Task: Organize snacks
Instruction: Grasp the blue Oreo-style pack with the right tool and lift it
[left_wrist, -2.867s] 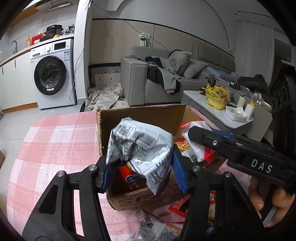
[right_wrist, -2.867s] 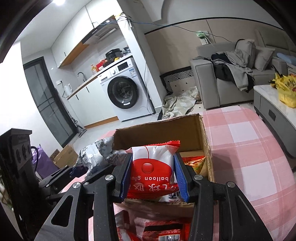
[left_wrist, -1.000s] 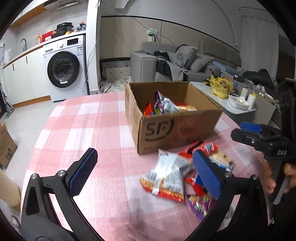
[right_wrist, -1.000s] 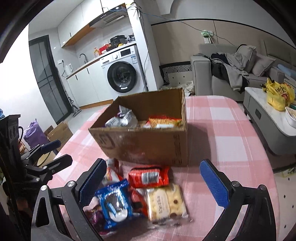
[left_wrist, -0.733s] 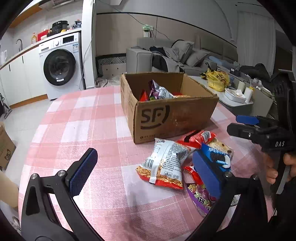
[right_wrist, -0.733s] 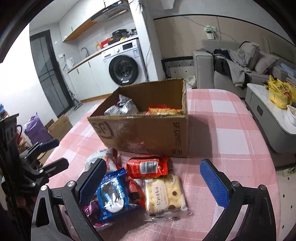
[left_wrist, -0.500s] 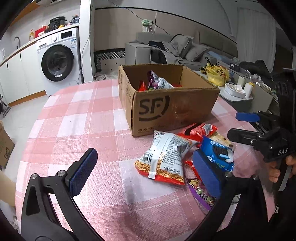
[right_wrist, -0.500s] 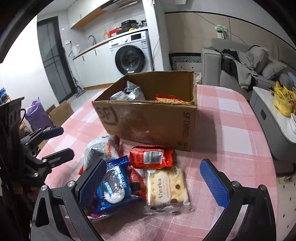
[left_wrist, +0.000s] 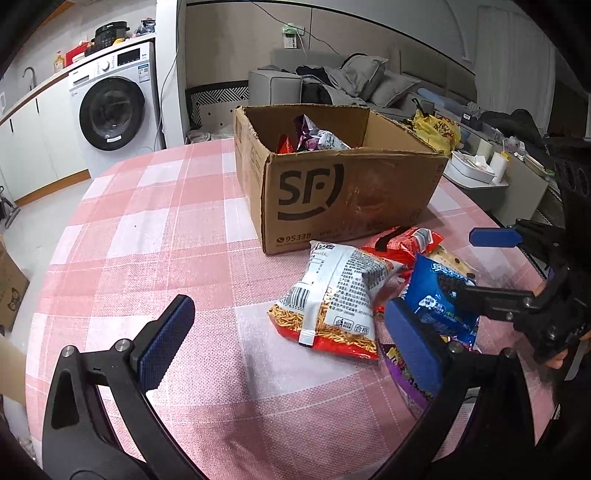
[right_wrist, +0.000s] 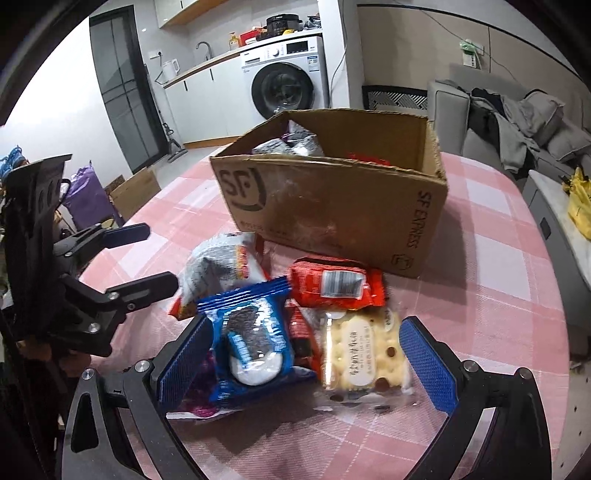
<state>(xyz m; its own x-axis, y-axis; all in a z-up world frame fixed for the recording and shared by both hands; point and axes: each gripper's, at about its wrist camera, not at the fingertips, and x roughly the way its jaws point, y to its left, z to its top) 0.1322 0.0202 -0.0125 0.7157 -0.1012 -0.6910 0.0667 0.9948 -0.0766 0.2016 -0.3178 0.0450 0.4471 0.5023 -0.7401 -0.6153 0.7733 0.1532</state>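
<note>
**Right wrist view: part of snacks in box, pile still outside**

Right wrist view: cardboard box (right_wrist: 332, 206) on pink checked tablecloth (right_wrist: 509, 280), some packets already inside. Left outside, just in front of box: blue cookie packet (right_wrist: 251, 332), cracker packet (right_wrist: 360, 354), red packet (right_wrist: 336, 286), noodle bag (left_wrist: 332, 295), purple packet (right_wrist: 203, 391) half hidden under the blue one. Right gripper (right_wrist: 303, 365) wide open, holding nothing, low over blue and cracker packets. Left gripper (left_wrist: 291, 336) also wide open and empty, in front of box, near noodle bag. Judged perhaps halfway done; next probably closing on front packets.
</note>
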